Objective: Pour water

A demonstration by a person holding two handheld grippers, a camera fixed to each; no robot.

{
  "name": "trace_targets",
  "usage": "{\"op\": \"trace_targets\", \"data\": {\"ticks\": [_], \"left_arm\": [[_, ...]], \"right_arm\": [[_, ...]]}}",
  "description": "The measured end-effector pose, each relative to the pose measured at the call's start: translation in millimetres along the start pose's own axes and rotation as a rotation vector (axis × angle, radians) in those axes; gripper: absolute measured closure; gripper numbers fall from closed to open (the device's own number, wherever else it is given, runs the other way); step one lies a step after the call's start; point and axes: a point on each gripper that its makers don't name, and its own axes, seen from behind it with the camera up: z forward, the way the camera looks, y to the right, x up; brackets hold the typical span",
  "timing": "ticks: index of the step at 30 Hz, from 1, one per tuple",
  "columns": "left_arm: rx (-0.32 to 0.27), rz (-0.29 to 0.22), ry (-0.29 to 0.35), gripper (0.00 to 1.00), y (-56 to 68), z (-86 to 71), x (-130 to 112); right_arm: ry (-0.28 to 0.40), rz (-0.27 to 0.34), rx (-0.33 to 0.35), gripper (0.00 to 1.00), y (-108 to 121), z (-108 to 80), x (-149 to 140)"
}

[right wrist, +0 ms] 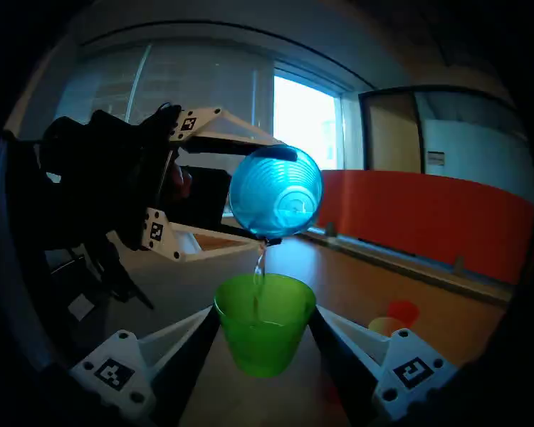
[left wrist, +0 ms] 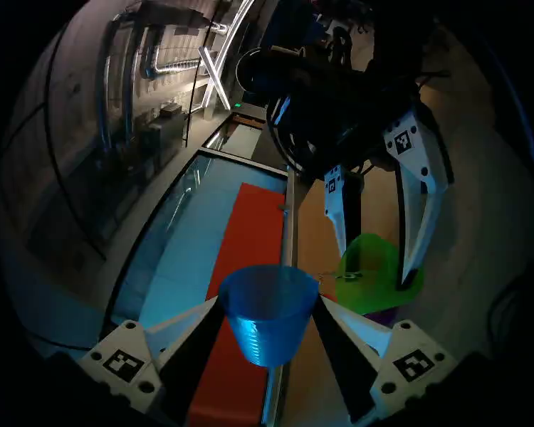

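A blue ribbed plastic cup (left wrist: pixel 267 324) sits between the fingers of my left gripper (left wrist: pixel 267 306), which is shut on it. In the right gripper view that blue cup (right wrist: pixel 275 191) is tipped mouth-down in the left gripper (right wrist: pixel 263 192), and a thin stream of water (right wrist: pixel 258 274) falls from its rim. The stream lands in a green cup (right wrist: pixel 265 331) that stands upright just below, with my right gripper (right wrist: pixel 265 317) shut on it. The left gripper view shows the green cup (left wrist: pixel 372 277) farther off to the right, clamped in the right gripper (left wrist: pixel 377 274).
A wooden table top (right wrist: pixel 381 285) lies under both cups. An orange-red partition panel (right wrist: pixel 438 213) runs along its far edge, seen again as a panel (left wrist: pixel 249 235) beside a glass wall (left wrist: pixel 124 142). A bright window (right wrist: pixel 302 121) is behind.
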Motion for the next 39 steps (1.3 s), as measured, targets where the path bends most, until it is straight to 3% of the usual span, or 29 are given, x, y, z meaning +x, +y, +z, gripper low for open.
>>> {"op": "trace_targets", "data": {"ticks": [14,39], "left_arm": [[0.005,0.039,0.0,0.15,-3.8,-0.2,2.1],[-0.003,0.165,-0.013,0.15,-0.1,2.3,3.1]], "right_arm": [[0.006,0.001,0.001,0.09,-0.4,1.7,0.5],[0.006,0.005,-0.003,0.09,0.6,0.8,-2.6]]}}
